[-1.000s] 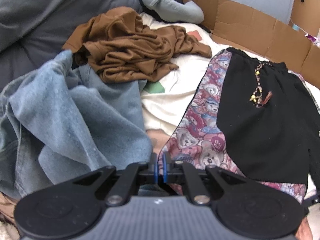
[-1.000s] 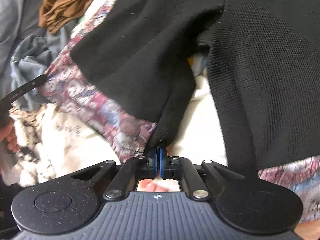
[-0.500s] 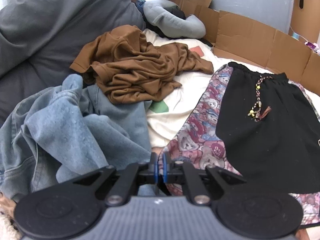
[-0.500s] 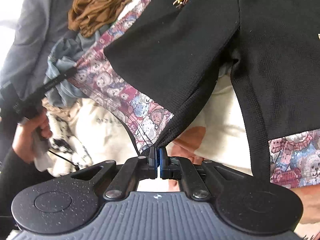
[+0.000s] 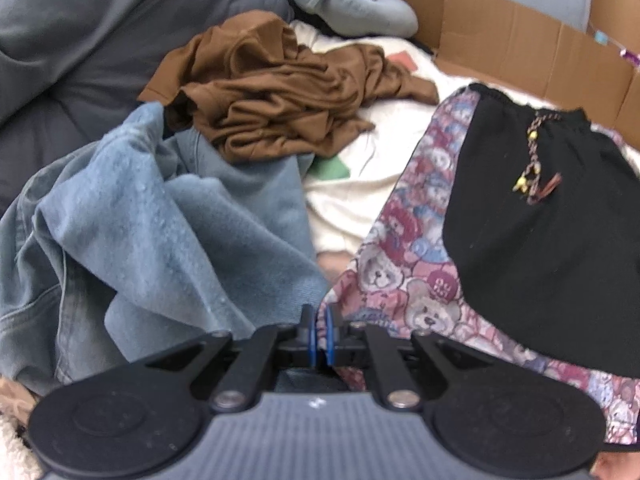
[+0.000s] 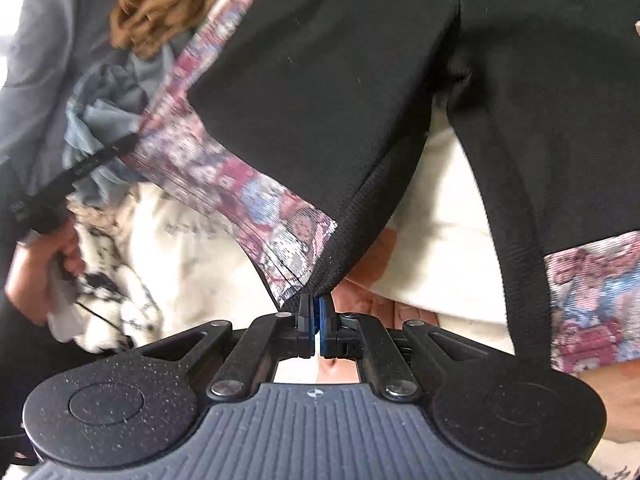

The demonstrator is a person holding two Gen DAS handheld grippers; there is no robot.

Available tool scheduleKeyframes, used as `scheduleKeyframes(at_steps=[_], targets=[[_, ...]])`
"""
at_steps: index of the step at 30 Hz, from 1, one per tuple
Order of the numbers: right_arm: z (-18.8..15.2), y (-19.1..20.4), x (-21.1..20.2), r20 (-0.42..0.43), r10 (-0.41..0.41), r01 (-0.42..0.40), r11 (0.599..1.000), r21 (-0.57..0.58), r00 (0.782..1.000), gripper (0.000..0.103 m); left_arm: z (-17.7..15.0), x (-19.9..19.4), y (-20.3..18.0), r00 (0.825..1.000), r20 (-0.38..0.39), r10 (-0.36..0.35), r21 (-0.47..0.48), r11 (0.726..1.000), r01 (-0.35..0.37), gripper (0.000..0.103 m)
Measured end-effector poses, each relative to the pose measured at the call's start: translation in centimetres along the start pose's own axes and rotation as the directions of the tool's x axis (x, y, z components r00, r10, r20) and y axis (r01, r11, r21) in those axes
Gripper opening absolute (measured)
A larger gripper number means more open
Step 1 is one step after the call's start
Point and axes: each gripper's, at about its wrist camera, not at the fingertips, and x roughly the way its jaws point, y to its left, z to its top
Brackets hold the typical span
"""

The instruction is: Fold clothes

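Black shorts point(image 5: 532, 216) with teddy-bear patterned side panels lie spread on a cream sheet point(image 5: 372, 184), waistband and beaded drawstring point(image 5: 534, 168) at the far end. My left gripper point(image 5: 319, 326) is shut on the patterned outer corner of the left leg hem. In the right wrist view the shorts point(image 6: 340, 80) rise from my right gripper point(image 6: 316, 308), which is shut on the inner corner of the same leg hem, where the black fabric meets the bear print. The other leg point(image 6: 552, 140) hangs to the right.
A crumpled blue denim garment point(image 5: 160, 248) and a brown garment point(image 5: 280, 100) are piled to the left of the shorts. Grey bedding point(image 5: 80, 40) lies behind them. Cardboard walls point(image 5: 520, 40) line the far edge. A person's hand point(image 6: 36, 264) holds the left gripper's handle.
Both views shift a little forward and back; the right gripper has drawn the hem corner slightly, and the shorts stay pinched by both grippers throughout.
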Motion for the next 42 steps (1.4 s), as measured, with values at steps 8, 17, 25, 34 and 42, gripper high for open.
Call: scheduleKeyframes(at_steps=[8, 17, 25, 34, 42], targets=[[0.9, 0.1, 1.1, -0.035, -0.011, 0.011, 1.000, 0.007, 0.999, 0.005, -1.1, 2.0, 0.5, 0.997, -0.067, 0.037, 0.056, 0.998, -0.033, 0.008], [3.7, 0.0, -3.2, 0.100, -0.044, 0.043, 0.999, 0.016, 0.994, 0.014, -0.8, -0.5, 0.5, 0.998, -0.049, 0.035, 0.025, 0.999, -0.034, 0.021], [6.4, -1.7, -3.6, 0.194, -0.136, 0.120, 0.988, 0.092, 0.971, 0.040, -0.2, -2.9, -1.2, 0.999, 0.028, -0.044, -0.034, 0.998, 0.045, 0.020], [7.1, -3.4, -2.0, 0.221, -0.125, 0.084, 0.979, 0.185, 0.967, 0.009, -2.0, -0.1, -5.6, 0.981, 0.032, -0.193, -0.100, 0.976, 0.195, 0.021], [6.9, -2.2, -1.1, 0.193, -0.141, 0.117, 0.985, 0.130, 0.971, 0.000, -4.4, 1.6, -10.3, 0.956, 0.015, -0.293, -0.088, 0.952, 0.293, 0.021]])
